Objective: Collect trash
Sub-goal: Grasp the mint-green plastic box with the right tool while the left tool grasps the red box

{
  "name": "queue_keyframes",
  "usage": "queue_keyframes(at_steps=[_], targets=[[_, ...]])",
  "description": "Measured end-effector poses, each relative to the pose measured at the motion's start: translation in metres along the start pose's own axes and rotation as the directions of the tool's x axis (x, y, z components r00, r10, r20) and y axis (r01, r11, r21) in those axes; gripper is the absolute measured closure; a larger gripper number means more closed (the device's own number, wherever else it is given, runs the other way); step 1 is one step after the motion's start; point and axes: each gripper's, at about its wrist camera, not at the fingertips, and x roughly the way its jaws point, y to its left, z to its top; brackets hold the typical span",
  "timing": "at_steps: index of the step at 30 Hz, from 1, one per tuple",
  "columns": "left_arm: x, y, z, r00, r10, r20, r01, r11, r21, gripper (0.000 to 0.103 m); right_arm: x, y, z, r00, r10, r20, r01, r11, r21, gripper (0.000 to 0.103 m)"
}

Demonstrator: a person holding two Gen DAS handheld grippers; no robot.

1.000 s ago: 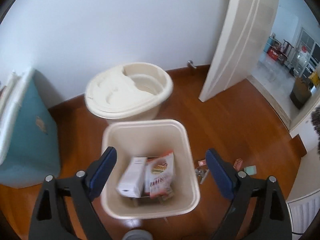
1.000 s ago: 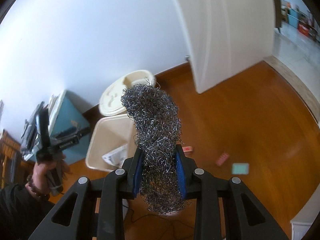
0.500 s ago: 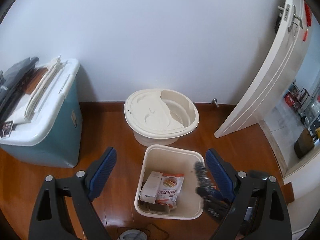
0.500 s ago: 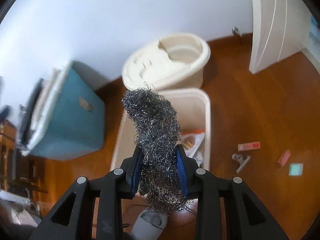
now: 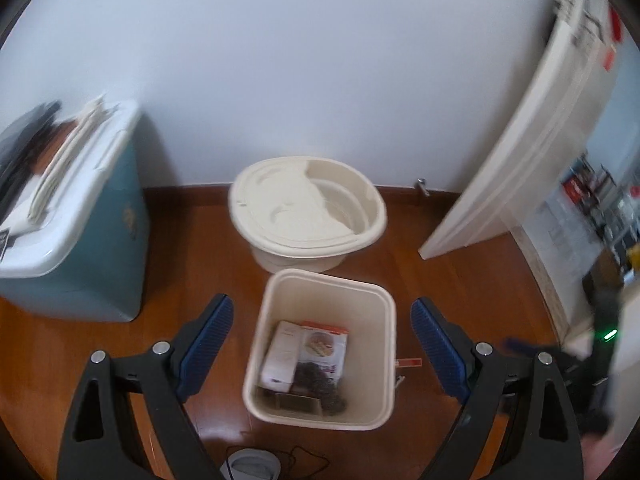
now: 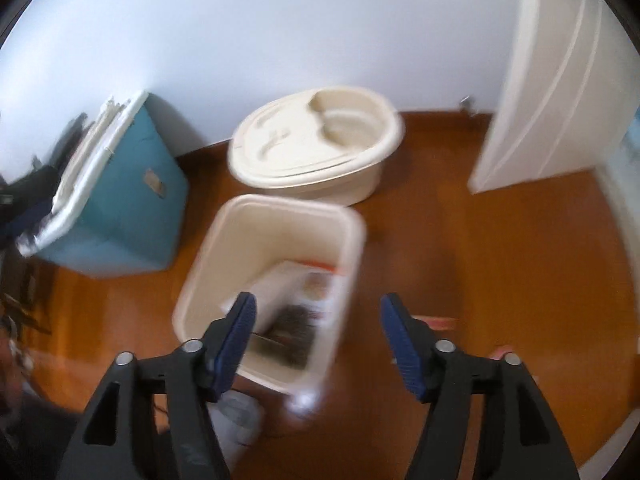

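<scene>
- Half a second ago my right gripper point(image 6: 318, 334) pinched the grey tangled steel-wool scourer point(image 5: 320, 384); its jaws have just been opening, nothing is between them now, and the scourer lies in the bottom of the cream rectangular plastic bin point(image 5: 384, 300).
- It rests at the near end of the bin, against the white-and-orange printed food carton point(image 5: 306, 346) and beside a flat brown card piece; in the blurred right wrist view it shows as a dark patch point(image 6: 292, 322).
- To finish this drop well, I judge I should lift the right gripper straight away from the bin with its jaws spread, so no stray wire catches a pad.
- Next trash: a small red-and-white paper wrapper point(image 5: 409, 362) on the wooden floor just beside the bin's right wall.
- My left gripper point(image 5: 322, 350) hangs spread wide and empty above the bin, pointing steeply down.
- My right gripper points steeply down over the bin's near right corner.
- Farther out: a cream round lidded tub point(image 5: 308, 208) behind the bin, a teal storage box with a white lid point(image 5: 100, 240) to the left, and a white open door point(image 5: 532, 140) to the right.
</scene>
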Motion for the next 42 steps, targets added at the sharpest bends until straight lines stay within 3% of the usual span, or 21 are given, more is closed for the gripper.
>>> queue_keyframes(at_steps=[2,5,7,10,12,14,17,21,24,26,32,34,37,39,42], targets=[[0.004,-0.028,-0.009,1.000,-0.023,0.018,0.023,0.999,0.035,0.012,-0.013,-0.045,-0.012,0.999,-0.049,0.015,0.049,0.999,0.015,0.022],[0.022,-0.081,-0.034,0.998,-0.049,0.031,0.045,0.991,0.125,0.012,-0.010,-0.118,-0.044,0.996,-0.086,0.014,0.083,0.988,0.128,0.022],[0.051,-0.124,-0.066,0.994,-0.106,-0.019,0.107,0.971,0.213,0.012,0.005,-0.165,-0.076,0.995,-0.102,-0.014,0.103,0.977,0.188,0.022],[0.101,-0.178,-0.117,0.982,-0.139,-0.130,0.178,0.910,0.374,0.012,0.038,-0.218,-0.123,0.987,-0.136,-0.080,0.149,0.972,0.183,0.022],[0.132,-0.201,-0.149,0.971,-0.147,-0.188,0.212,0.890,0.403,0.012,0.068,-0.248,-0.155,0.974,-0.181,-0.133,0.200,0.969,0.145,0.022],[0.153,-0.211,-0.169,0.965,-0.147,-0.217,0.225,0.890,0.397,0.012,0.107,-0.273,-0.188,0.953,-0.229,-0.197,0.249,0.965,0.086,0.022],[0.187,-0.218,-0.200,0.954,-0.134,-0.267,0.232,0.894,0.382,0.012,0.173,-0.294,-0.228,0.924,-0.243,-0.295,0.231,0.970,-0.076,0.022],[0.221,-0.217,-0.234,0.945,-0.095,-0.314,0.223,0.888,0.402,0.012,0.226,-0.309,-0.249,0.901,-0.254,-0.351,0.179,0.956,-0.233,0.022],[0.239,-0.212,-0.253,0.941,-0.065,-0.333,0.206,0.889,0.409,0.012,0.259,-0.324,-0.253,0.877,-0.201,-0.436,0.070,0.952,-0.298,0.021],[0.247,-0.206,-0.257,0.940,-0.055,-0.338,0.194,0.898,0.394,0.012,0.272,-0.326,-0.255,0.859,-0.216,-0.464,0.038,0.931,-0.364,0.021],[0.252,-0.207,-0.255,0.950,-0.057,-0.307,0.178,0.906,0.383,0.012,0.290,-0.335,-0.258,0.831,-0.210,-0.515,-0.028,0.909,-0.416,0.019],[0.254,-0.209,-0.256,0.951,-0.057,-0.304,0.179,0.903,0.390,0.012,0.297,-0.337,-0.260,0.825,-0.226,-0.518,-0.028,0.899,-0.437,0.020],[0.259,-0.209,-0.262,0.947,-0.047,-0.318,0.176,0.904,0.389,0.012,0.295,-0.345,-0.266,0.843,-0.185,-0.506,-0.044,0.913,-0.406,0.023],[0.264,-0.212,-0.268,0.940,-0.045,-0.337,0.183,0.902,0.390,0.012,0.292,-0.347,-0.268,0.845,-0.158,-0.512,-0.053,0.926,-0.373,0.034],[0.273,-0.224,-0.276,0.936,-0.047,-0.349,0.206,0.876,0.435,0.012,0.280,-0.360,-0.275,0.857,-0.118,-0.502,-0.027,0.962,-0.272,0.041]])
